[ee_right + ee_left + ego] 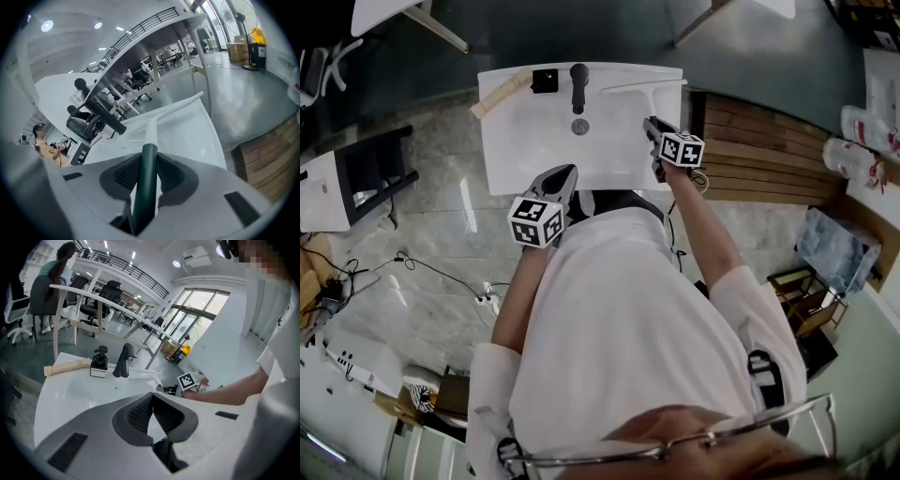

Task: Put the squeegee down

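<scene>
Right gripper (650,125), at upper right of sink (511,141): jaws clamped on squeegee (148,168) handle. Left gripper (153,399), at sink's lower centre: tips together, empty.

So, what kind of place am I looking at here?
Probably an open-plan office or lab hall with a mock bathroom station, not a real bathroom: a white washbasin with a black faucet stands freely, office chairs and desks sit behind it, and a mezzanine railing runs overhead.
</scene>
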A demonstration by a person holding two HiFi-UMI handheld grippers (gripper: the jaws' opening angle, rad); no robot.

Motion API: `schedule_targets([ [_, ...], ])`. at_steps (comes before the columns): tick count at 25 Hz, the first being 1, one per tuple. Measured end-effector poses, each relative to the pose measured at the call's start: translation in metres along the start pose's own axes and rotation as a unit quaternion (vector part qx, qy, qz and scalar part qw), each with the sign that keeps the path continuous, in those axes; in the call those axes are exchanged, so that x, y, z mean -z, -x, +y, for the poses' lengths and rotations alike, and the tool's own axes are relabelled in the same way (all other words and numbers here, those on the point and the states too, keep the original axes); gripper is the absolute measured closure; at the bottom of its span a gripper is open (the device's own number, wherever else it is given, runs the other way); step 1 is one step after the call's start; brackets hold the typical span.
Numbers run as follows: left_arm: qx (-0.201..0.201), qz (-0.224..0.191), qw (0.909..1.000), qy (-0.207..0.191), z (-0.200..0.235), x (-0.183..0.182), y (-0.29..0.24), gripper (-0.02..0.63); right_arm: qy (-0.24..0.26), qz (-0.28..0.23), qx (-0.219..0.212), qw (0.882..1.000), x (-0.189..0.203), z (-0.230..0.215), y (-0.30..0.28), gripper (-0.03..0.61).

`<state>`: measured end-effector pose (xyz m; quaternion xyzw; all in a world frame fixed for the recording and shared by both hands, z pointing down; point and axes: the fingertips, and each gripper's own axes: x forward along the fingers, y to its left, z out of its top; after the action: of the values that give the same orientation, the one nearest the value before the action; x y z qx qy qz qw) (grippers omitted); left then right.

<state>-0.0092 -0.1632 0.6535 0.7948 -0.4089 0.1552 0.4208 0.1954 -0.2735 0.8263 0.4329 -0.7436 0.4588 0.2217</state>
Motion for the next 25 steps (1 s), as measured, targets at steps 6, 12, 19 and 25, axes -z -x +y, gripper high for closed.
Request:
schedule_targets([
  [6,-0.007,0.003,0.9997,0.022,-0.005,0.007,-0.005,0.609,-0.002,0.01,0.004,1.0,0.004,-0.008,-0.005,0.472],
  [12,-0.015,0.004,0.9994,0.032,-0.007,0.014,-0.008,0.609,0.039,0.026,0.052,0.998,0.008,-0.02,-0.008,0.471],
  [19,-0.026,-0.006,0.9989,0.04,-0.009,0.017,-0.005,0.609,0.059,0.028,0.067,0.996,0.006,-0.025,-0.008,0.443],
  [25,-0.035,-0.016,0.9986,0.037,-0.012,0.017,-0.003,0.609,0.082,0.024,0.053,0.995,0.002,-0.015,-0.003,0.407],
])
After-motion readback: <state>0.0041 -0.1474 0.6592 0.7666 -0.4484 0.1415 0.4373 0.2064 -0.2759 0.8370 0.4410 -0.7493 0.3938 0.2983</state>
